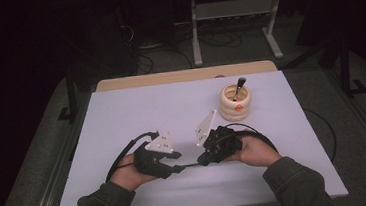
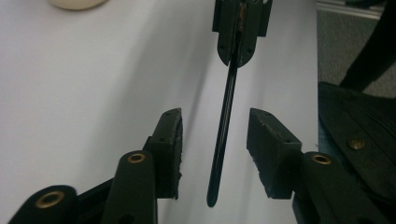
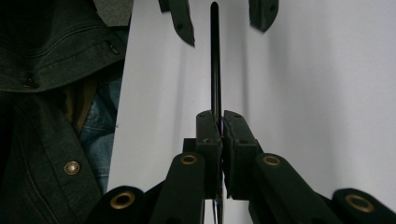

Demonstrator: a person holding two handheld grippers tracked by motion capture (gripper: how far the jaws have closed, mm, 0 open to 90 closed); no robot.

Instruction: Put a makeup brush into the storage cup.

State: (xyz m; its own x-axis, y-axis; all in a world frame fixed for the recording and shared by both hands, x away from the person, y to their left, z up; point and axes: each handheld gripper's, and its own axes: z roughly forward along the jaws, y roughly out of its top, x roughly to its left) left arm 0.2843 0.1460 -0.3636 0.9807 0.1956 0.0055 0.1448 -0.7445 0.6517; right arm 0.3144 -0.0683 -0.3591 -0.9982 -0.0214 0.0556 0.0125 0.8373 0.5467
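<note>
1. In the high view the white tabletop (image 1: 137, 117) is evenly lit from above; the room around it falls to near black, darkest from 9 to 12 o'clock.
2. Shadows on the tabletop are soft and faint, with no glare.
3. In both gripper views the near black jaws are blurred toward 6 o'clock and lose detail in dark tones.
4. Soft grey shadow bands streak the white surface there.

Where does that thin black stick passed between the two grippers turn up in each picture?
High view: the thin black stick is a short dark line between the two grippers, low centre.
Left gripper view: it runs down the middle from the right gripper above, its end between open jaws, untouched.
Right gripper view: it rises from that gripper's shut jaws to the top edge.
Shared landmark: the white table top.
</note>
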